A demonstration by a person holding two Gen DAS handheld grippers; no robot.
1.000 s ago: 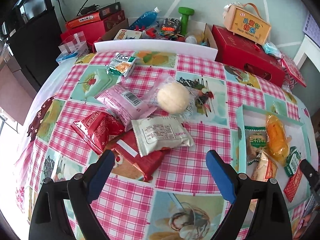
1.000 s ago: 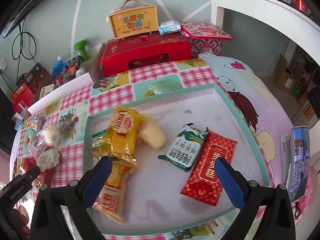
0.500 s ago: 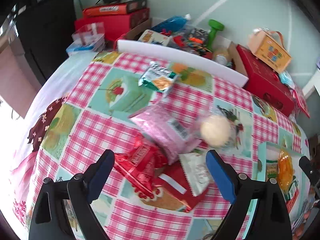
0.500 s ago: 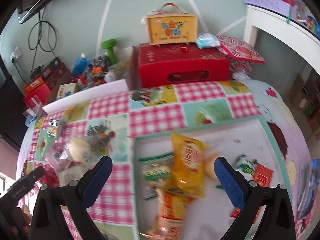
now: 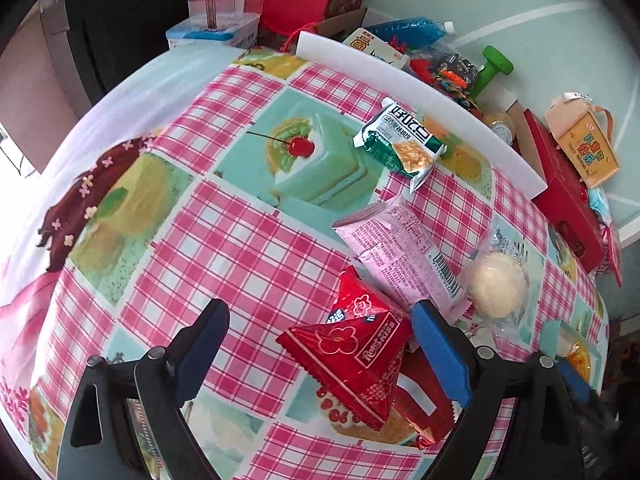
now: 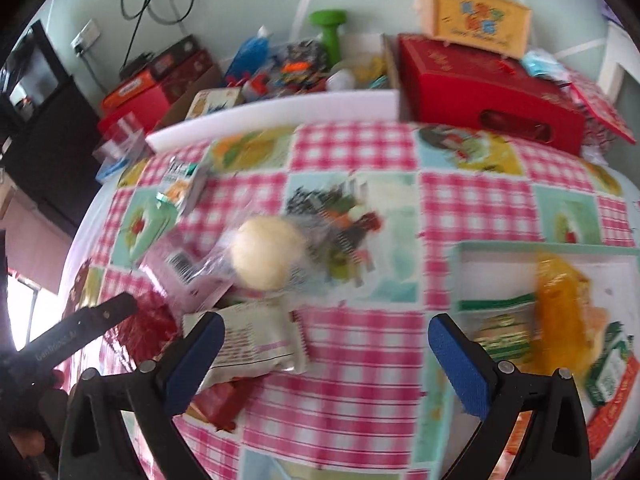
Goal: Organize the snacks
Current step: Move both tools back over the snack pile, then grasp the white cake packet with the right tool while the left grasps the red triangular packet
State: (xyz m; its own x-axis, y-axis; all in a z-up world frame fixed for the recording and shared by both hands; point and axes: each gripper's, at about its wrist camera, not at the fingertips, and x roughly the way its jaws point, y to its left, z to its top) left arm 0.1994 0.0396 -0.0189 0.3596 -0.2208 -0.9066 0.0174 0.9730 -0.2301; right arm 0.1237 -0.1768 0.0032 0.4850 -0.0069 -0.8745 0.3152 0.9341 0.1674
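Observation:
A pile of snacks lies on the checked tablecloth. In it are a red packet, a pink packet, a round bun in clear wrap and a white packet. A green-and-white packet lies apart, farther back. My left gripper is open above the red packet and not touching it. My right gripper is open over bare cloth, its left finger in front of the white packet. The teal-rimmed tray at the right holds a yellow packet and green packets.
A white board edges the table's far side. Behind it stand red boxes, a yellow carry box, a green dumbbell and a carton of clutter. The left gripper's arm shows at the right view's left edge.
Both grippers moved left across the table. The left went from in front of the pile to over the red packet. The right left the tray and now faces the pile. Both stayed open.

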